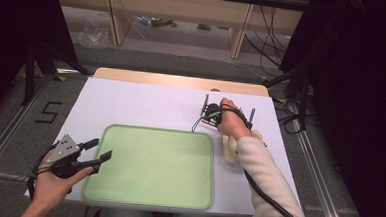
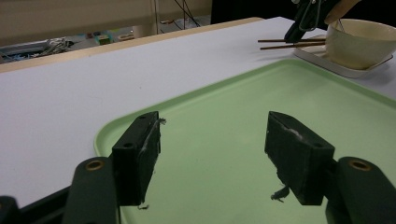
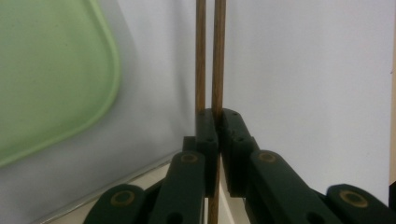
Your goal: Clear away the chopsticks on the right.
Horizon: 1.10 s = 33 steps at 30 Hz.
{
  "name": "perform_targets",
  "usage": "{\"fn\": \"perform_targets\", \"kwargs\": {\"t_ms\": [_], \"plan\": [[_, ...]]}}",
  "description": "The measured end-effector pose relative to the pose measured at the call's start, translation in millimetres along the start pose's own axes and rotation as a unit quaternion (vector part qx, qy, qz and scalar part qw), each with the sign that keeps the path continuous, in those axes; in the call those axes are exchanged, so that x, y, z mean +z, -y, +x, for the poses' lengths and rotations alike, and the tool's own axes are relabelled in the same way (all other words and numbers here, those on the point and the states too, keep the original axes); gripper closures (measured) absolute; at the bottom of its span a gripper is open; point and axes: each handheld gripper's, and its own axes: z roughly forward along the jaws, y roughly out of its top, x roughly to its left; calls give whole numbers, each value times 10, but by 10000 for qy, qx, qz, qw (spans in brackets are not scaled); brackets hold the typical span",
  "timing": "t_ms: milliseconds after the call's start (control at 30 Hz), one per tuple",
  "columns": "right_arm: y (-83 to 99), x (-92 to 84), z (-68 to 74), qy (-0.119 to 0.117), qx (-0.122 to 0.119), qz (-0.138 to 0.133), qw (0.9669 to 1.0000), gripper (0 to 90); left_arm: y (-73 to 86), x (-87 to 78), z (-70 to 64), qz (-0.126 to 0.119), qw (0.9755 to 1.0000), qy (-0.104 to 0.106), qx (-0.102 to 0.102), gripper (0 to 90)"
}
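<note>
Two brown chopsticks (image 3: 218,56) lie side by side over the white table, and my right gripper (image 3: 217,116) is shut on them near one end. From the left gripper view they stick out (image 2: 289,43) from that gripper (image 2: 303,23), beside a cream bowl (image 2: 359,42) on a small white plate (image 2: 322,58). In the high view the right gripper (image 1: 208,114) sits just beyond the far right corner of the green tray (image 1: 153,166). My left gripper (image 1: 101,150) is open and empty at the tray's left edge, its jaws over the tray (image 2: 233,93).
The white table (image 1: 146,103) has bare room behind the tray. A sleeved forearm partly covers the bowl (image 1: 230,148) at the right. Desk legs and cables stand on the floor beyond the far edge.
</note>
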Motion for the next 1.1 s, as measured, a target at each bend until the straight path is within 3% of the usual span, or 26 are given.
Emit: {"fn": "perform_targets", "kwargs": {"t_ms": [167,267,400,433,567,600,667,700,733,767,800,833,867,900,967,1100], "plan": [[-6,-20,-8,84,34,-90,9999,874,0,0,0,-3,10000,0,-2,356],[-8,-71,-22,218,178,-197,9994,874,-2,-1,-3,-16,10000,-5,-17,356],[8,-165,-89,367,326,-569,9972,875,-5,0,2,-16,10000,-3,35,356],[8,-239,-75,359,772,-825,9929,875,-5,0,0,-20,10000,-4,32,356],[16,-347,-132,516,826,-1109,9890,875,-7,0,-2,-27,10000,-5,31,356],[18,-411,-147,565,975,-1290,9852,875,-7,1,-5,-35,10000,-5,20,356],[19,-441,-163,612,967,-1405,9834,875,-8,0,-9,-49,10000,-1,-9,356],[15,-477,-147,636,1159,-1477,9802,875,-9,0,-11,-61,10000,7,-37,356],[18,-509,-179,698,1066,-1619,9785,875,-10,3,-18,-86,9999,11,-78,355],[13,-579,-176,669,1283,-1855,9719,876,-13,8,-15,-115,9999,26,-37,355],[11,-614,-179,694,1333,-1945,9693,875,-14,7,-21,-119,9999,34,-71,355],[11,-614,-179,694,1333,-1945,9693,875,-19,11,-11,-142,9999,61,6,355],[3,-677,-192,682,1354,-2107,9657,875,-19,5,-18,-116,9999,36,-30,355],[3,-677,-192,682,1354,-2107,9657,875,-20,-2,-24,-81,10000,7,-57,355],[-4,-738,-189,785,1444,-2223,9610,875,-23,-5,-22,-74,10000,9,-42,355],[-6,-839,-191,729,1614,-2530,9511,875,-22,2,-29,-127,9999,26,-76,355]]}}
